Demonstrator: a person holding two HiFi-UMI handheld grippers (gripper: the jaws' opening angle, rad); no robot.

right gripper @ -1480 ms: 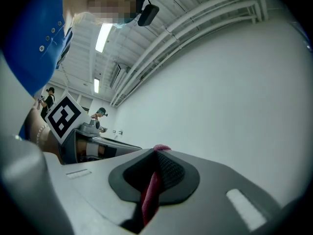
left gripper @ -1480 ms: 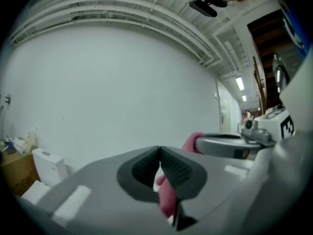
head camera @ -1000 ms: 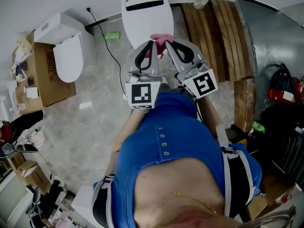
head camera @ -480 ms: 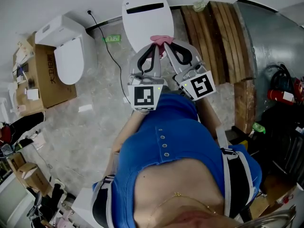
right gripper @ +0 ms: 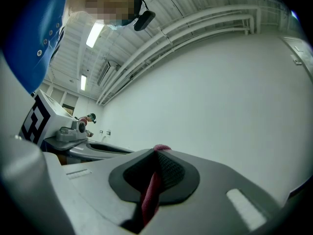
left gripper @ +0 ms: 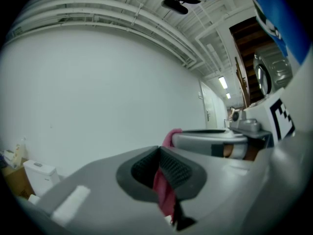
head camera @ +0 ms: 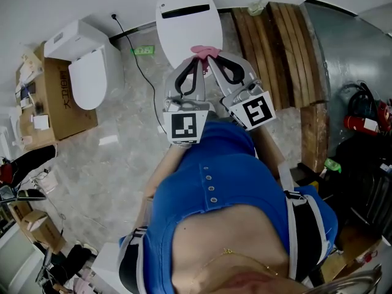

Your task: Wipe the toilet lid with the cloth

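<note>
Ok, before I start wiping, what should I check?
1. Is the left gripper shut on the cloth: ok.
2. Is the right gripper shut on the cloth: ok.
3. Is the cloth over the lid: ok, at its near edge in the head view.
4. Is the cloth touching the lid: cannot tell.
5. Is the lid free of loose things: ok.

Steeply downward from the head, the left tool and right tool are overlooked. Each tool's camera is aimed close along its jaws, upward at the wall; the cloth is shared by all.
</note>
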